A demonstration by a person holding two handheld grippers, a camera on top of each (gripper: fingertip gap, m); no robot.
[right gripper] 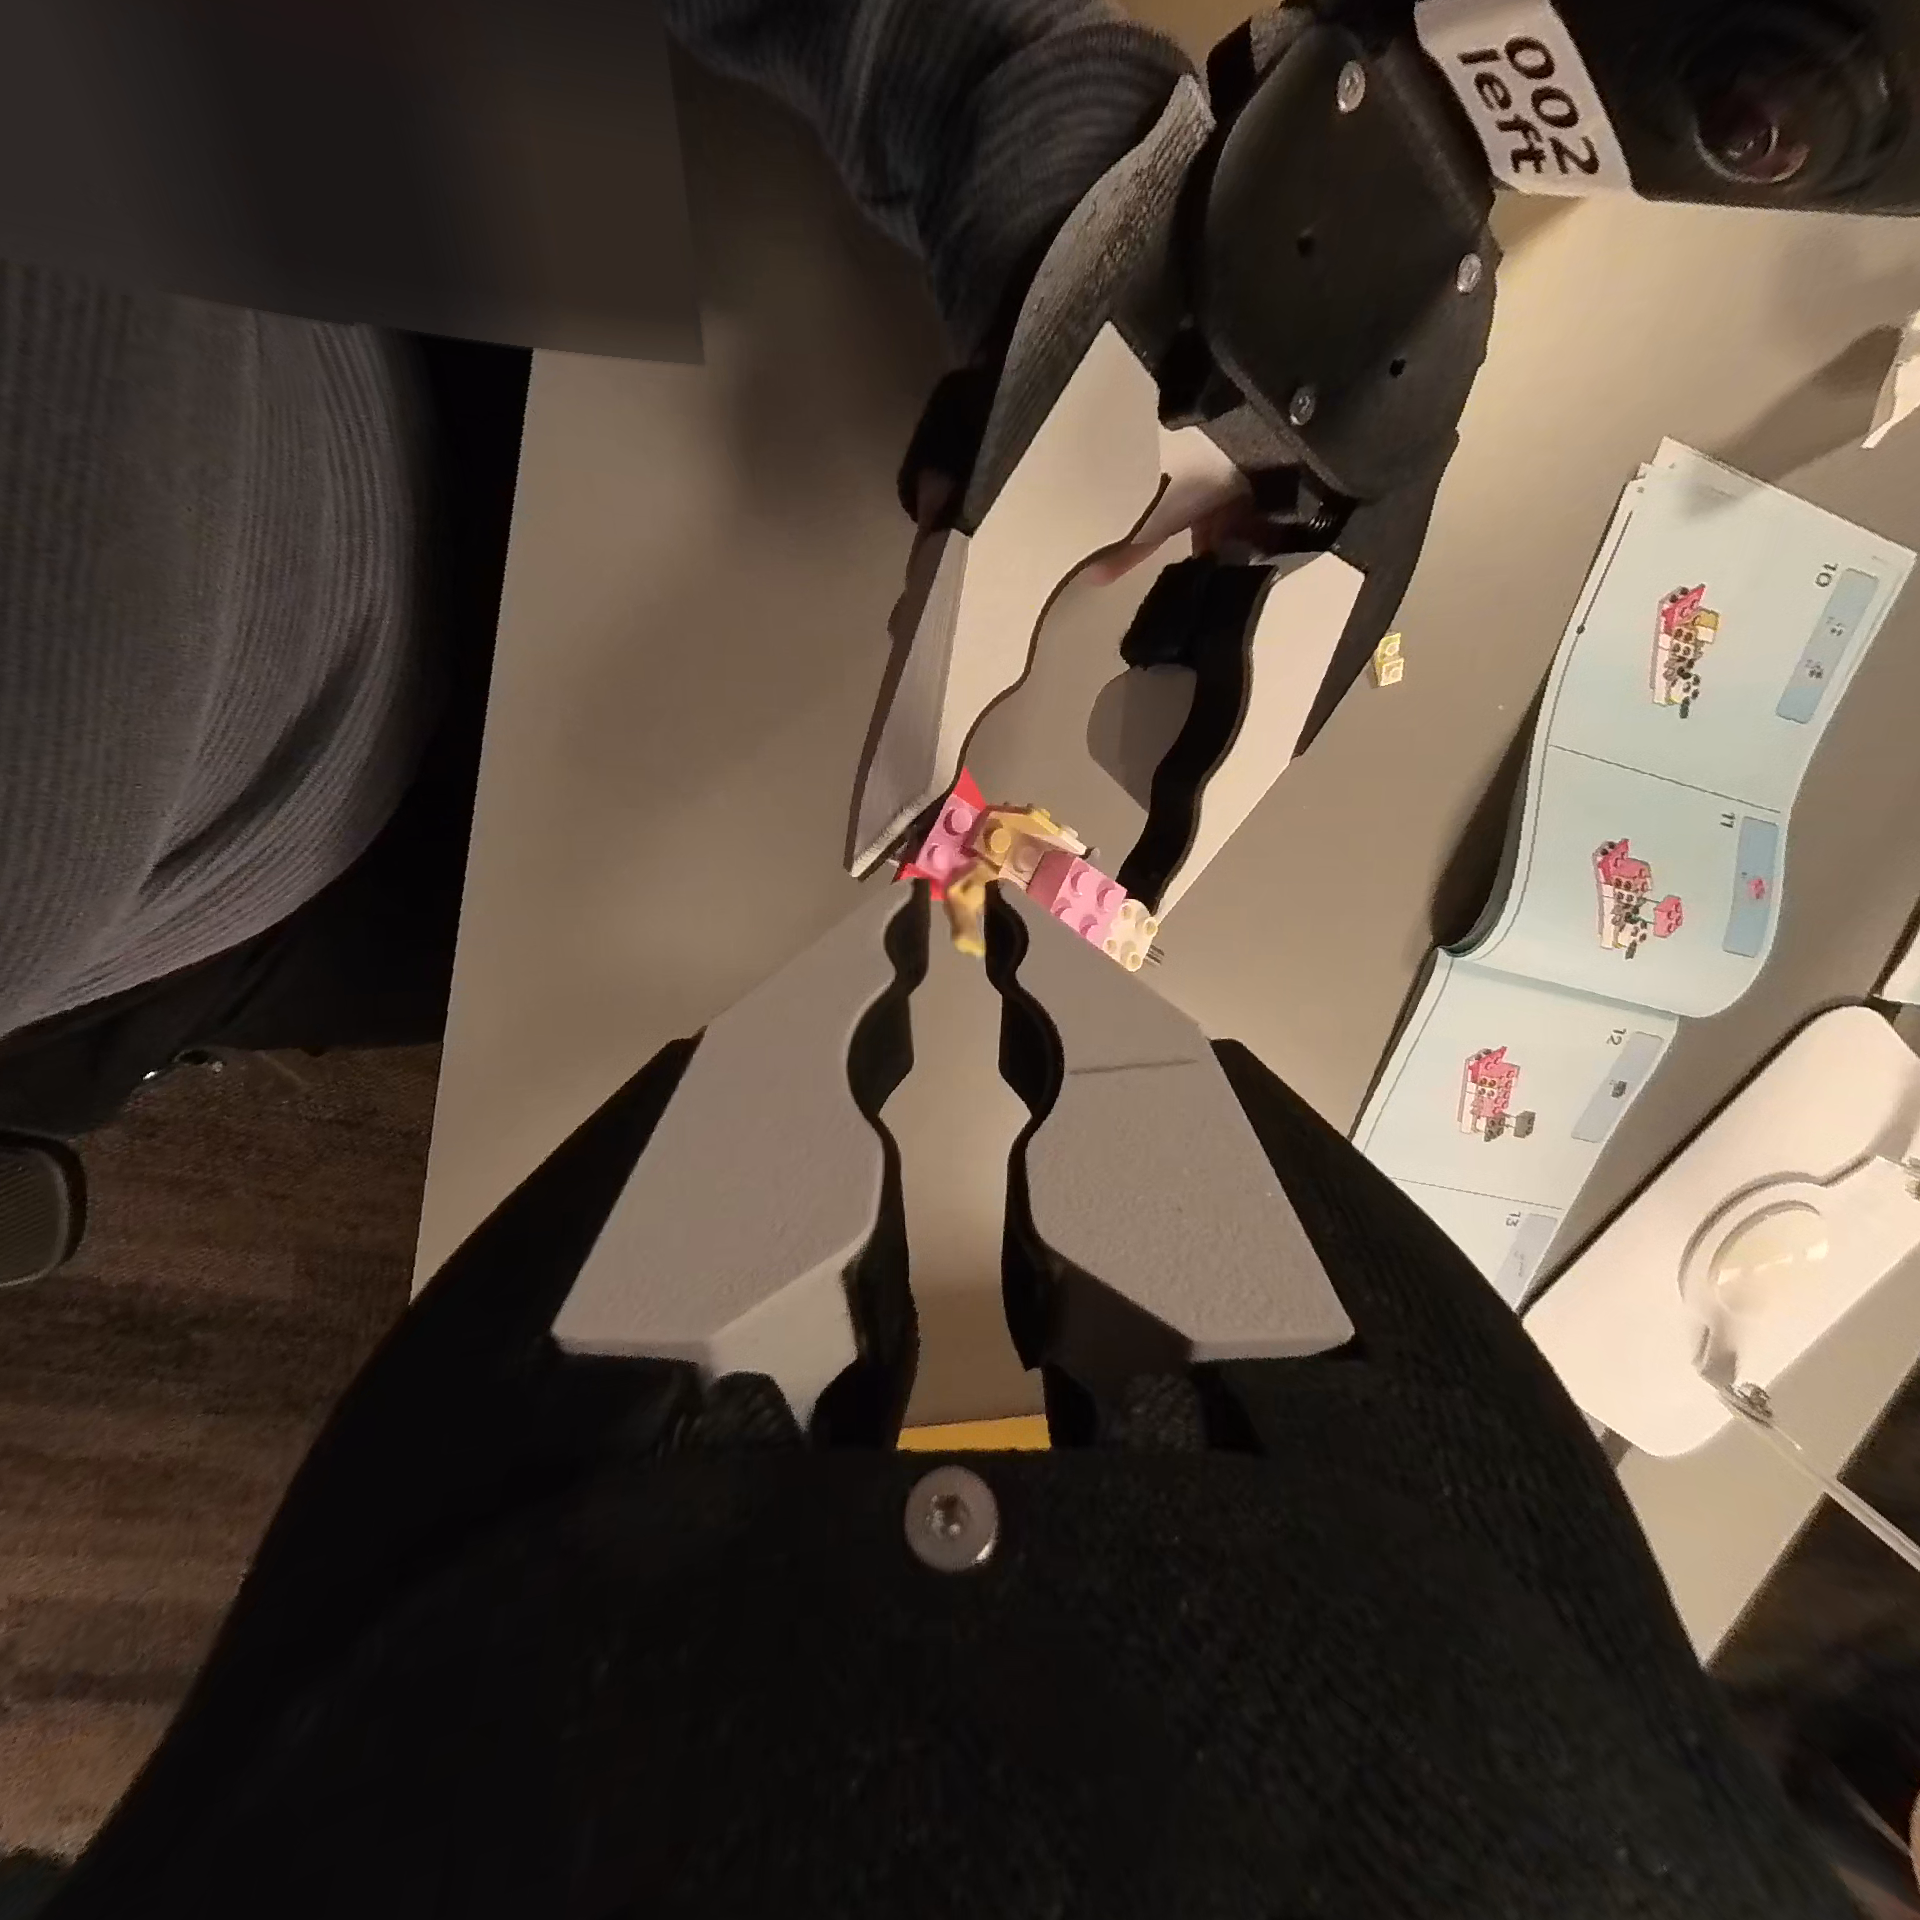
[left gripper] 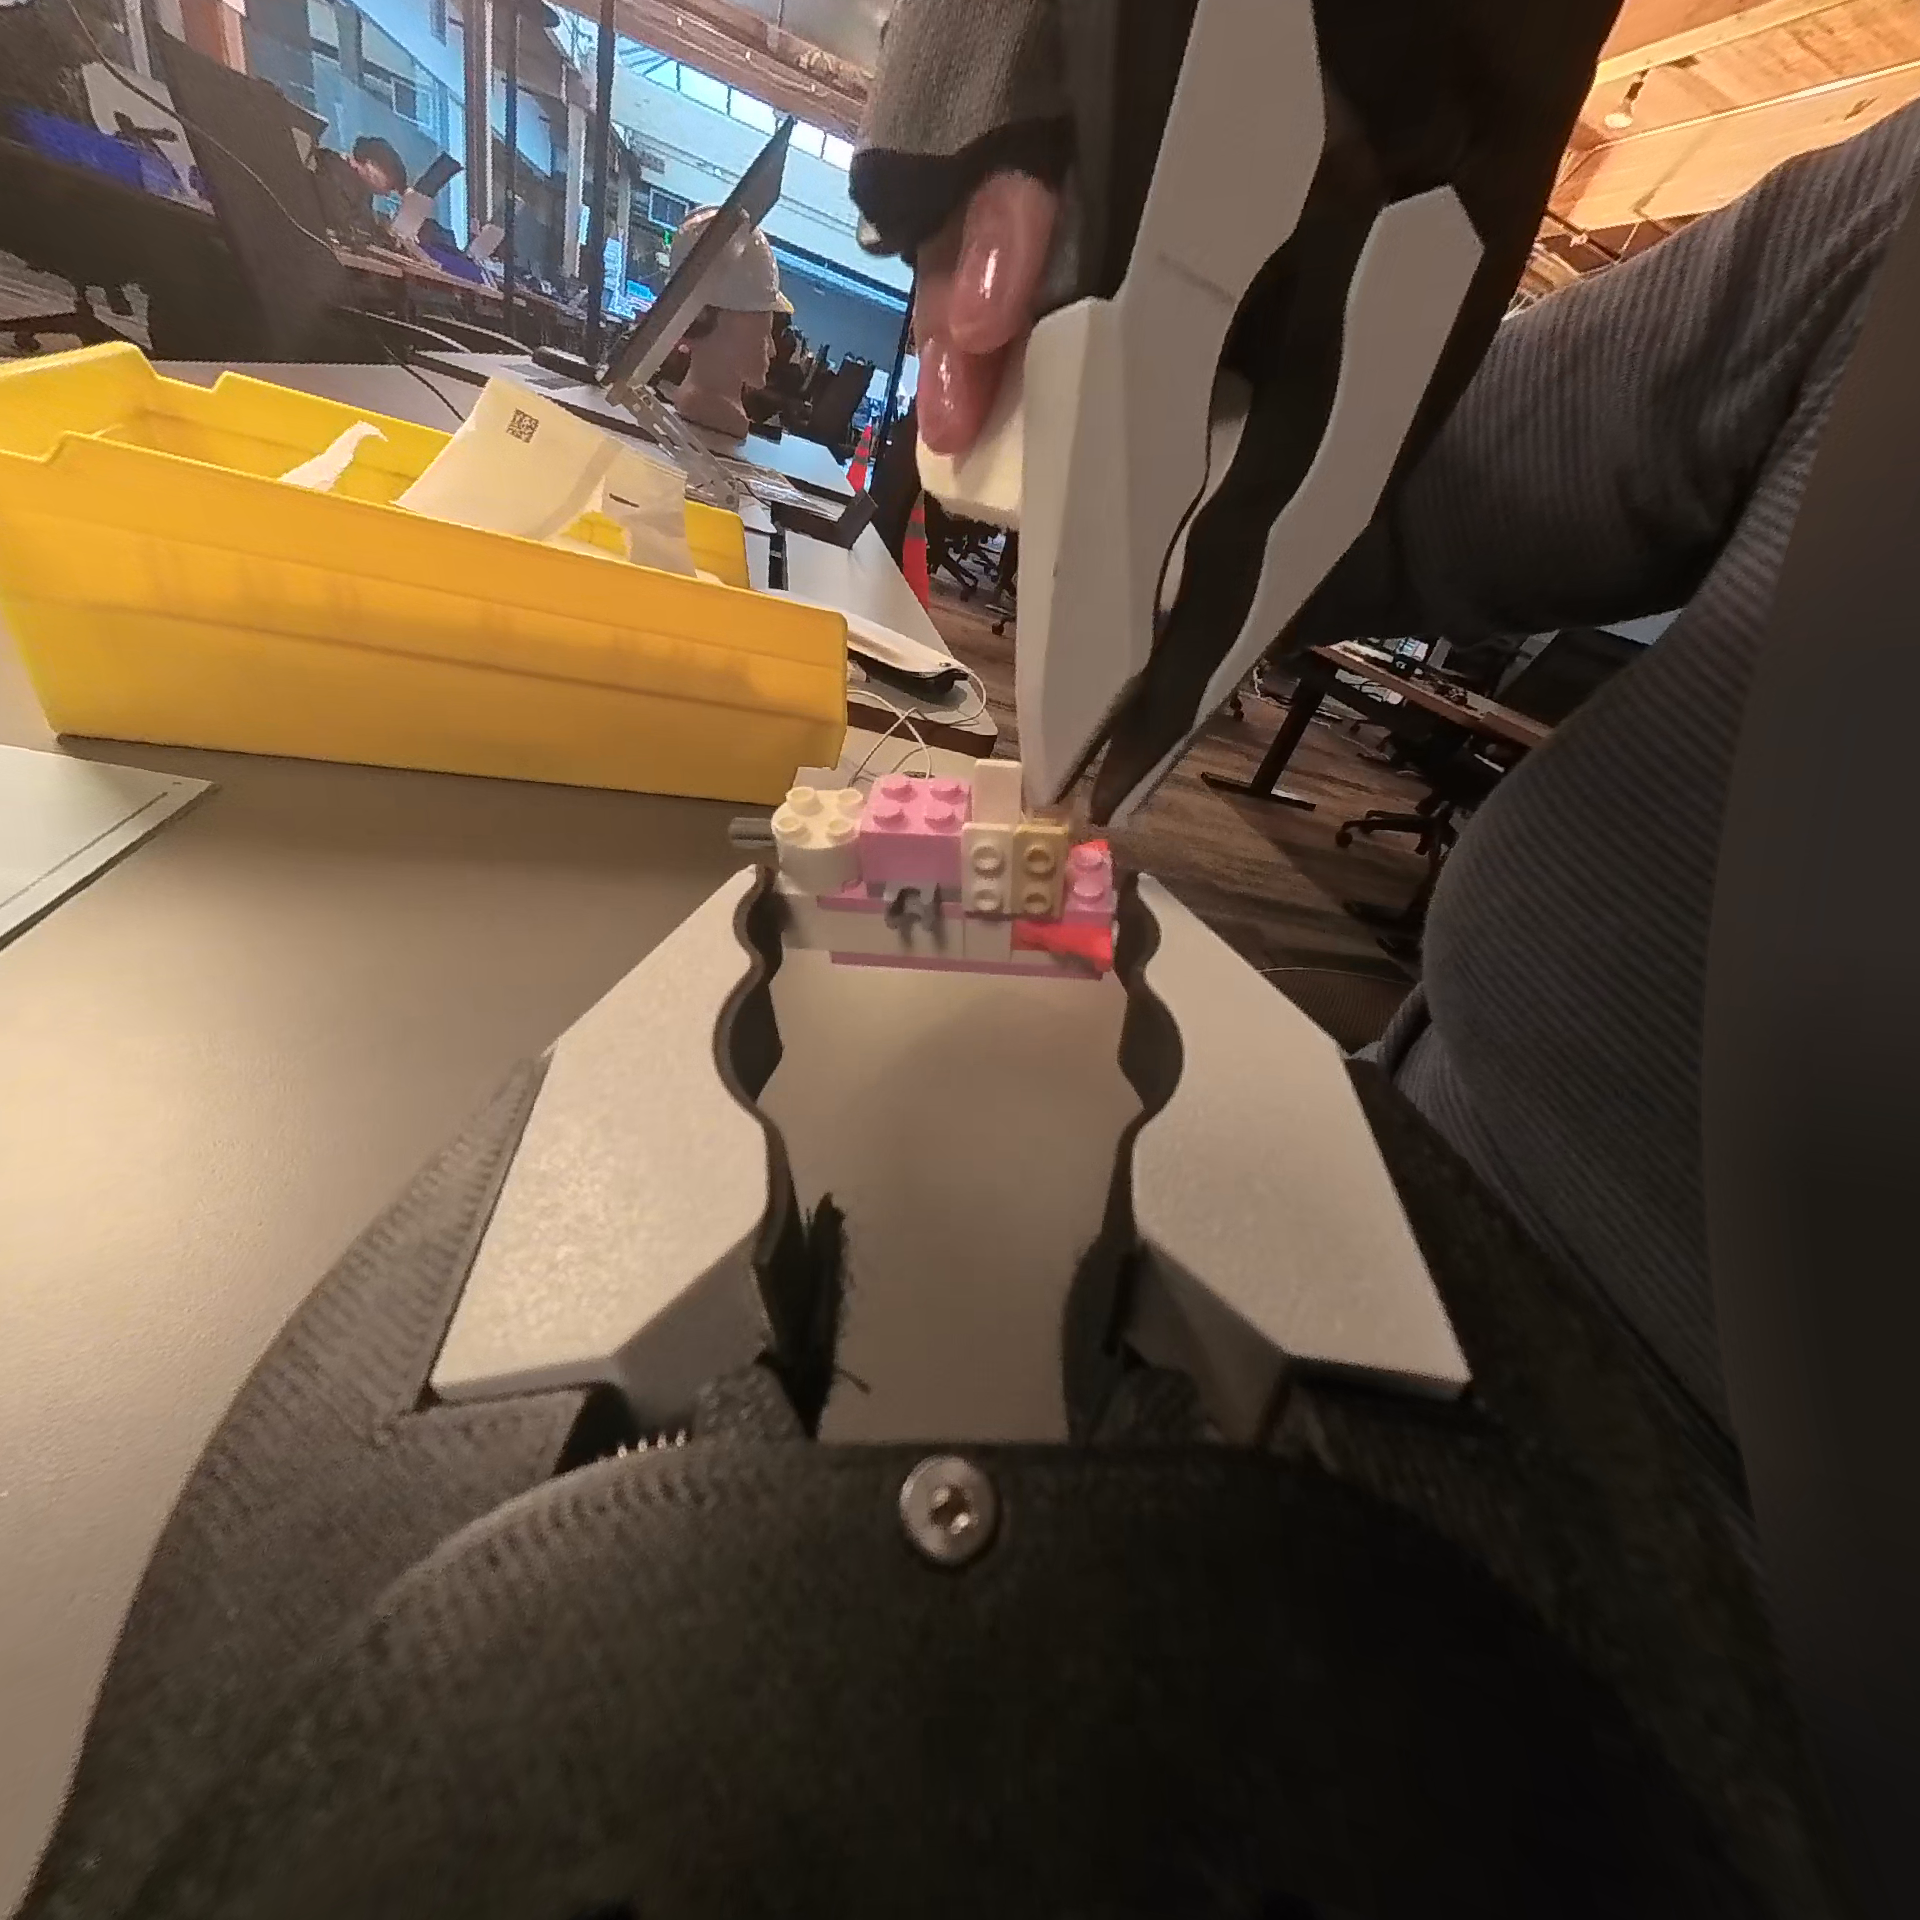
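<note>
The left gripper (left gripper: 940, 914) has its two fingers spread wide around a small brick model (left gripper: 940, 883), one on each end of it. The fingertips look like they press on both ends, so it is gripping the model and keeping it just above the table (left gripper: 312, 1039). The model is made of pink, white, tan and red bricks, with a round white brick (left gripper: 816, 831) at one end and a red piece (left gripper: 1070, 930) at the other. The right gripper (right gripper: 961, 920) comes down from above, with its fingers almost closed. They pinch a small tan piece (right gripper: 966, 914) right at the top of the model, near the red end. A hand in a black fingerless glove (left gripper: 935, 187) holds the right gripper. Behind the model sits a yellow bin (left gripper: 416, 623) with white paper bags (left gripper: 540, 468) inside. On the far side of the left gripper lies an open booklet (right gripper: 1662, 831) with pictures of brick models, and a tiny yellow brick (right gripper: 1389, 659) rests on the table near it. A white tray (right gripper: 1714, 1247) lies next to the booklet. A person in a gray ribbed sweater (right gripper: 208, 623) sits at the table edge.
</note>
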